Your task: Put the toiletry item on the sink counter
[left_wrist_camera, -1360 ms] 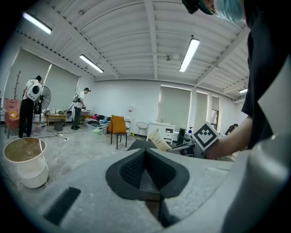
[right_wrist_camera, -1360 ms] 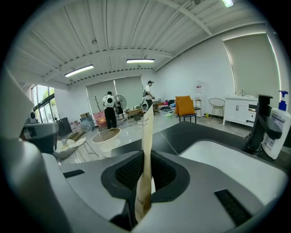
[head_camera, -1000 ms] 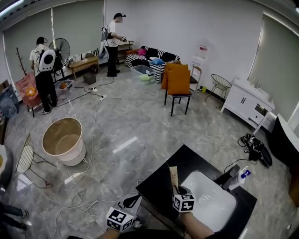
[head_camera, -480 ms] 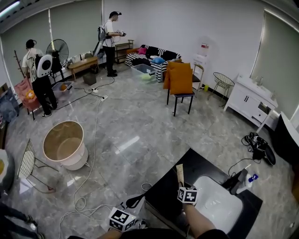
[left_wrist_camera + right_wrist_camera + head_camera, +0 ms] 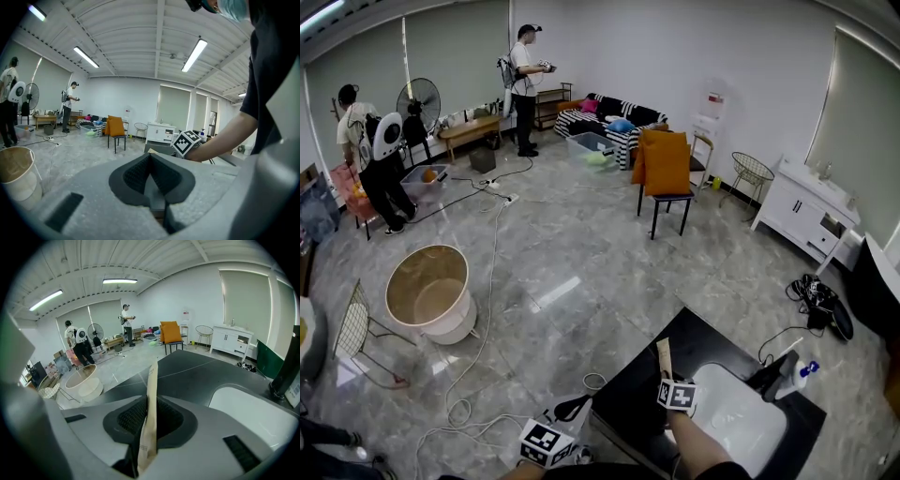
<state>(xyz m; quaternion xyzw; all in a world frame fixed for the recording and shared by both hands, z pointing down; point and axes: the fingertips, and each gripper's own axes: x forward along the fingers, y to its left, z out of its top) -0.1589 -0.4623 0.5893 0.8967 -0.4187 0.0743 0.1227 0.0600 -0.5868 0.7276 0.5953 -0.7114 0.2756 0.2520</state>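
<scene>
Right claw [image 5: 667, 377] is lower and further out over the black sink counter [image 5: 634, 386] than a second ago. Its jaws have just been opening a little. Tan tube [image 5: 152, 394] stands between the pads, apparently still pinched, tip clear of the counter.

Reads as the start of the set-down; tube not yet resting.

Left claw [image 5: 150, 164] jaws together, empty, low at the counter's near corner.

Bare counter ahead and left of the tube. White basin [image 5: 736, 417] just right; keep off its rim. Left edge drops to the floor. Spray bottle [image 5: 797, 373] well apart.
</scene>
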